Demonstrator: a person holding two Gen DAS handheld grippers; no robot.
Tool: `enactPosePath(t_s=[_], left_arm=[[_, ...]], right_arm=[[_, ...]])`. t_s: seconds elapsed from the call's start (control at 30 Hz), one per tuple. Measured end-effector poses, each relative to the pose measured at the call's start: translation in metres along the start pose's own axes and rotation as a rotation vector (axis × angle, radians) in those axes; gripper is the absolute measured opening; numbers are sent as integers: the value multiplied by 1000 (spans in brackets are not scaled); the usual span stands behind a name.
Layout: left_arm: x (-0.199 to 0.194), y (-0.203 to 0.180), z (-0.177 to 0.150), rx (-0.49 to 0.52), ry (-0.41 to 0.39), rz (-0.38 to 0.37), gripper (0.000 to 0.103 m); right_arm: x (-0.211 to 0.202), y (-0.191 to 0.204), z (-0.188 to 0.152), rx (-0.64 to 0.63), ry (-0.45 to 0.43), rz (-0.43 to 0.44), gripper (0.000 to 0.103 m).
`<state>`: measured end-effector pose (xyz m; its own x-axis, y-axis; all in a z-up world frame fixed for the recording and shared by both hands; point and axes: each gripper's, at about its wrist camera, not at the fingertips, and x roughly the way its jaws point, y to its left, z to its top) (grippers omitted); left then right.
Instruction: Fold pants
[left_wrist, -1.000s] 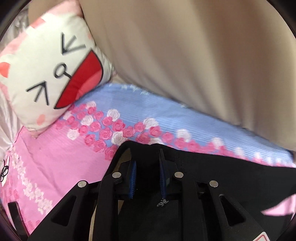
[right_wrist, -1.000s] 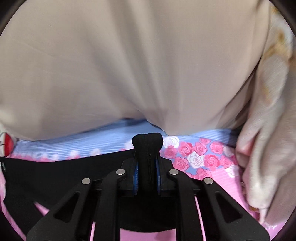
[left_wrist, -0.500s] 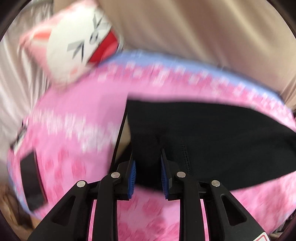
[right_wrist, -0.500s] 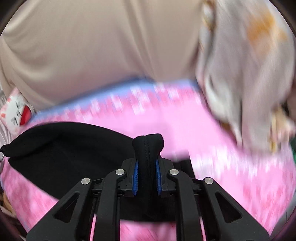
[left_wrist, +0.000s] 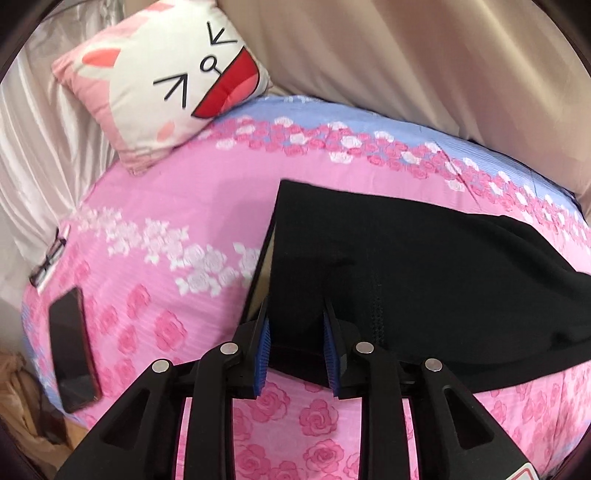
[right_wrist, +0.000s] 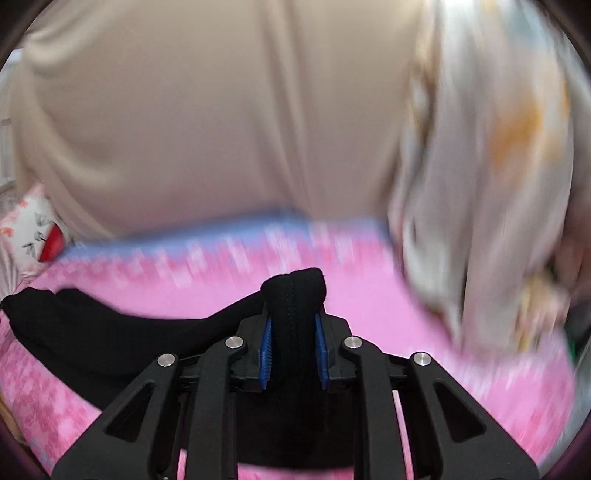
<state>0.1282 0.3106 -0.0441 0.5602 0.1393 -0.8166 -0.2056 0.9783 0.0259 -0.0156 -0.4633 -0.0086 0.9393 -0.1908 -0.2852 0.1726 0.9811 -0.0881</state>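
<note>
Black pants (left_wrist: 424, 266) lie spread across a pink rose-print bed sheet (left_wrist: 177, 206), stretching to the right. My left gripper (left_wrist: 295, 321) is shut on the near edge of the pants, with cloth between its blue pads. An open hem shows just left of it. In the right wrist view my right gripper (right_wrist: 292, 325) is shut on a bunched fold of the pants (right_wrist: 293, 291), which sticks up between the pads; the rest of the pants trails off to the left (right_wrist: 92, 328). That view is blurred.
A cat-face pillow (left_wrist: 166, 77) leans at the back left, also in the right wrist view (right_wrist: 33, 236). A black phone (left_wrist: 72, 347) and glasses (left_wrist: 48, 258) lie at the sheet's left edge. Beige curtain (left_wrist: 406, 55) hangs behind. A pale floral cloth (right_wrist: 491, 184) hangs at right.
Both grippers have pulled back toward the near side of the bed, dragging the pants with them. More of the sheet and the phone have come into view.
</note>
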Motion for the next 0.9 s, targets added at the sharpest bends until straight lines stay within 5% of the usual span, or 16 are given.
enactPosePath(t_s=[0.07, 0.13, 0.2, 0.3, 0.4, 0.57, 0.63, 0.67, 0.7, 0.77, 0.87, 0.9], left_arm=[[-1, 3, -2, 17, 7, 20, 24], [5, 7, -8, 28, 28, 32, 25], [11, 14, -16, 18, 59, 23, 25], [22, 21, -28, -1, 90, 35, 27], [26, 22, -29, -12, 88, 28, 27], [28, 18, -24, -16, 83, 34, 28], [29, 18, -23, -27, 83, 31, 28], [30, 19, -24, -29, 84, 30, 28], [31, 19, -24, -32, 86, 30, 28], [32, 21, -24, -40, 91, 25, 28], [31, 23, -24, -35, 97, 23, 29], [31, 24, -25, -30, 98, 22, 29]], right_arm=[[4, 9, -21, -173, 80, -48, 25], [24, -3, -58, -199, 282, -85, 42], [30, -20, -100, -191, 455, -160, 43], [3, -38, -114, -38, 447, -153, 47], [-16, -54, -97, 204, 377, -106, 84], [18, -70, -74, 494, 416, 13, 83], [53, -72, -83, 568, 529, 31, 68], [76, -67, -90, 567, 612, 62, 26], [84, -60, -88, 566, 631, 71, 7], [83, -44, -60, 487, 562, 67, 7], [31, -12, 10, 270, 247, 107, 6], [14, -1, 19, 149, 196, 50, 7]])
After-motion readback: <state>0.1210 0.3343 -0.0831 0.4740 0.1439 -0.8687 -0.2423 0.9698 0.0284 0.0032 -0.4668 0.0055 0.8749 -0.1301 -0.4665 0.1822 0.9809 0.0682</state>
